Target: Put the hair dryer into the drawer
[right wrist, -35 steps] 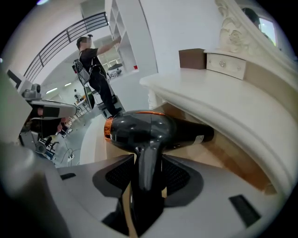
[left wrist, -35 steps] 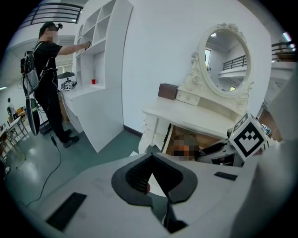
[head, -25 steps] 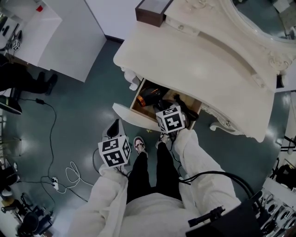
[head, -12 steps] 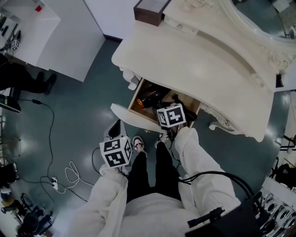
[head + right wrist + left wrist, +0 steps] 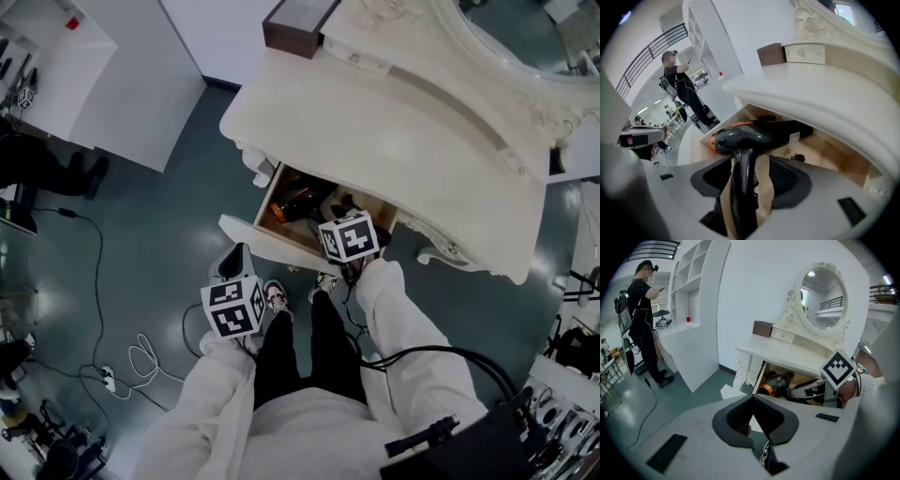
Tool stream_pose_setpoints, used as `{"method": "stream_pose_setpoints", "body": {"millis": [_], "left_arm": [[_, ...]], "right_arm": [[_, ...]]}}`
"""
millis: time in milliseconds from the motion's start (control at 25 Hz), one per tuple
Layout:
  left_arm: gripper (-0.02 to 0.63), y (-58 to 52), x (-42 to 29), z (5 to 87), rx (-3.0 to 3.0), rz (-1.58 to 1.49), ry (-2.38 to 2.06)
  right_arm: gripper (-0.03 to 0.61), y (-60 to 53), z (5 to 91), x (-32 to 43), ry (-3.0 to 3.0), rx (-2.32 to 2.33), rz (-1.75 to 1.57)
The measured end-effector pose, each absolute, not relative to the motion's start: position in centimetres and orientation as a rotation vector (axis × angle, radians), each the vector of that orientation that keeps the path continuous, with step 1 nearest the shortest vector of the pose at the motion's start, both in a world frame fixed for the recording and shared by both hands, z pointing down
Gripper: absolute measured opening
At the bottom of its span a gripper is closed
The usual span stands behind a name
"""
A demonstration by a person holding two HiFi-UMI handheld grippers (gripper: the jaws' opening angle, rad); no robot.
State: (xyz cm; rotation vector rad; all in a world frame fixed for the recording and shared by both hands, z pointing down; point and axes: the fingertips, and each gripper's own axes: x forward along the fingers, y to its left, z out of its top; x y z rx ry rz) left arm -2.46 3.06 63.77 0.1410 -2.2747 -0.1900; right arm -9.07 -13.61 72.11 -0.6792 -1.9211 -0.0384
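A black hair dryer (image 5: 740, 140) with an orange ring lies in the open wooden drawer (image 5: 246, 234) of the cream dressing table (image 5: 394, 131). Its handle points back between the pads of my right gripper (image 5: 750, 168). The jaws are opening, and a gap shows beside the handle. In the head view my right gripper (image 5: 339, 214) reaches into the drawer over the hair dryer (image 5: 298, 202). My left gripper (image 5: 234, 264) hangs over the floor, left of the drawer front. Its tips (image 5: 752, 399) meet with nothing between them. The hair dryer (image 5: 776, 389) also shows ahead of it.
A brown box (image 5: 298, 26) and an oval mirror (image 5: 822, 296) stand on the table top. White cabinets (image 5: 103, 75) rise at the left, with a person (image 5: 642, 324) beside them. Cables (image 5: 141, 352) lie on the green floor. My own legs and shoes (image 5: 277, 298) are below the drawer.
Both grippers stay about where they were. Only the head view has drifted slightly, so the table sits a little further left and up.
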Motion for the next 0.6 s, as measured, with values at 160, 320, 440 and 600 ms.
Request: {"method": "stream_pose_setpoints", "body": {"millis": [160, 320, 440, 600], "left_arm": [[0.000, 2.5, -3.2, 63.1, 0.155, -0.213, -2.286], [0.002, 1.7, -4.0, 62.0, 0.184, -0.229, -2.311], [0.001, 1.3, -4.7, 61.0, 0.219, -0.232, -2.328], [0.000, 0.9, -5.3, 59.3, 0.264, -0.241, -2.352]], "right_arm": [[0.287, -14.5, 70.3, -9.1, -1.930, -0.666, -0.043], [0.287, -16.3, 68.2, -9.0, -1.981, -0.601, 0.028], [0.287, -18.1, 66.6, -8.7, -2.012, -0.530, 0.073], [0.286, -19.8, 63.7, -8.4, -2.080, -0.449, 0.123]]}}
